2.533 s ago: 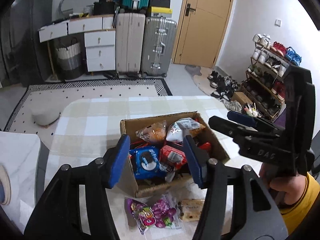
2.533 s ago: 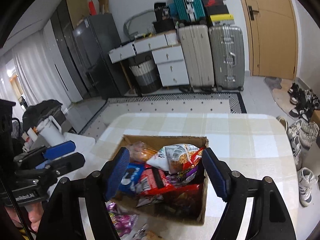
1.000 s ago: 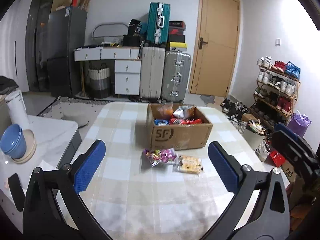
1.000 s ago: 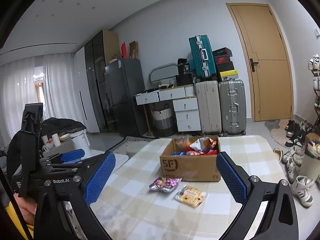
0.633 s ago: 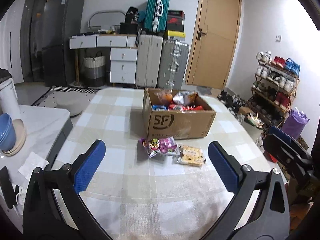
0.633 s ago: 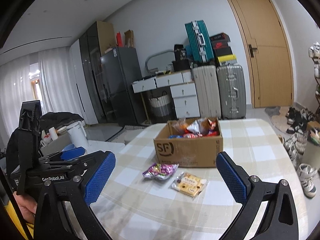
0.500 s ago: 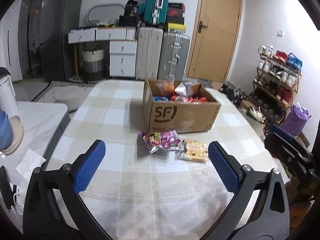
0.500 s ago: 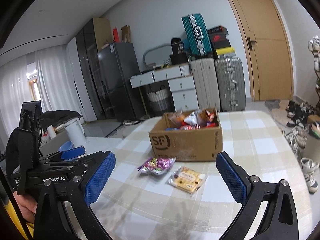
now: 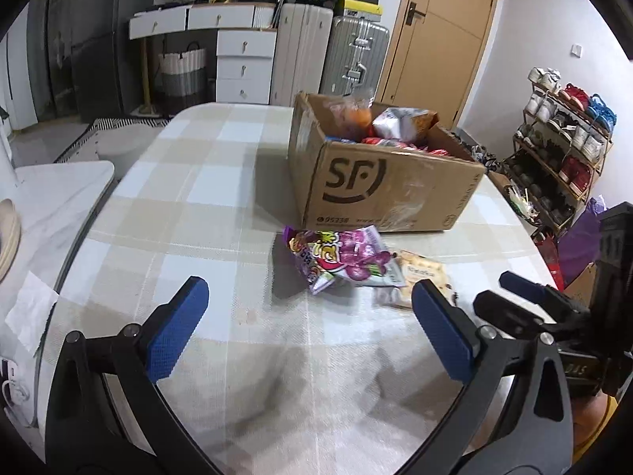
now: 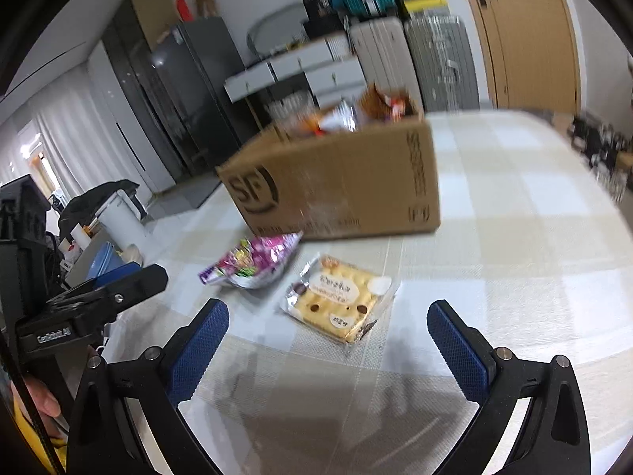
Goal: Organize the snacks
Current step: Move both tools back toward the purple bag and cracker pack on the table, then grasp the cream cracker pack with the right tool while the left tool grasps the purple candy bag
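Note:
A cardboard box marked SF stands on the checked table, heaped with snack packets. In front of it lie a purple candy bag and a yellow biscuit packet. My left gripper hovers open low over the table, just short of the purple bag. My right gripper is open too, its fingers on either side of the biscuit packet's near edge, a little short of it. Each gripper shows at the edge of the other's view.
The checked table reaches left towards a white marble side table. Suitcases, drawers and a door stand behind. A shoe rack is at the right. A hand holds the left gripper's handle.
Both grippers have dropped lower and come closer to the two packets in front of the box. They stay open. The packets and the box have not moved.

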`<action>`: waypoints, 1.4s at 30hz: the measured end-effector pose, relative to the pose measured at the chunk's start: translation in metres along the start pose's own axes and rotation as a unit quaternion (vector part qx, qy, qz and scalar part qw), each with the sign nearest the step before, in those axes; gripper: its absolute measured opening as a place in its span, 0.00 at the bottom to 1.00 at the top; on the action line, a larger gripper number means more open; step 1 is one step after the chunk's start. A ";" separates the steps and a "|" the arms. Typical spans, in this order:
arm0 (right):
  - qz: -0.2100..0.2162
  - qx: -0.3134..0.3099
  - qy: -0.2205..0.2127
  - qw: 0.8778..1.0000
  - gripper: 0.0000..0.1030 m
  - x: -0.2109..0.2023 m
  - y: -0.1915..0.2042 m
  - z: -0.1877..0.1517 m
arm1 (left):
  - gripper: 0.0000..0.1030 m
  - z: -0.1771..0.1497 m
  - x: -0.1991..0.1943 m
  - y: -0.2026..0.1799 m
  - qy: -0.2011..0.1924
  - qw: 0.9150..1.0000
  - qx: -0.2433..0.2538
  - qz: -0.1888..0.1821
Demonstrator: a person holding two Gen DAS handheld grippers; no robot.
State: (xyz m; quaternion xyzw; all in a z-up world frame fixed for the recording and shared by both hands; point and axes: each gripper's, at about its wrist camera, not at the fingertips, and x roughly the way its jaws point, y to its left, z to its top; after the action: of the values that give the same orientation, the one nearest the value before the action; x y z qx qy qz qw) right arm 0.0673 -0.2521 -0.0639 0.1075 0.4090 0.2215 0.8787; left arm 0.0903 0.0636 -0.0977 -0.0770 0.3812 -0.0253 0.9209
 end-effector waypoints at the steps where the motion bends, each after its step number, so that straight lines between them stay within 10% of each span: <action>1: -0.001 0.000 0.008 1.000 0.99 0.010 -0.001 0.003 | 0.99 0.001 0.008 0.002 0.003 1.000 -0.004 0.000; 16: -0.115 -0.100 0.131 0.980 0.99 0.112 0.027 0.029 | 1.00 0.016 0.061 0.033 0.027 0.999 -0.034 0.003; 42: -0.075 -0.085 0.081 0.990 0.72 0.077 0.017 0.004 | 0.99 0.010 0.048 0.038 0.025 0.999 -0.044 0.000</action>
State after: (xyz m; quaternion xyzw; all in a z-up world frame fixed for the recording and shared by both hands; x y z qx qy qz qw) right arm 0.1091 -0.2004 -0.1071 -0.0171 0.4650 0.1967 0.8630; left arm 0.1306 0.0973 -0.1301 -0.1166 0.4047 -0.0103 0.9069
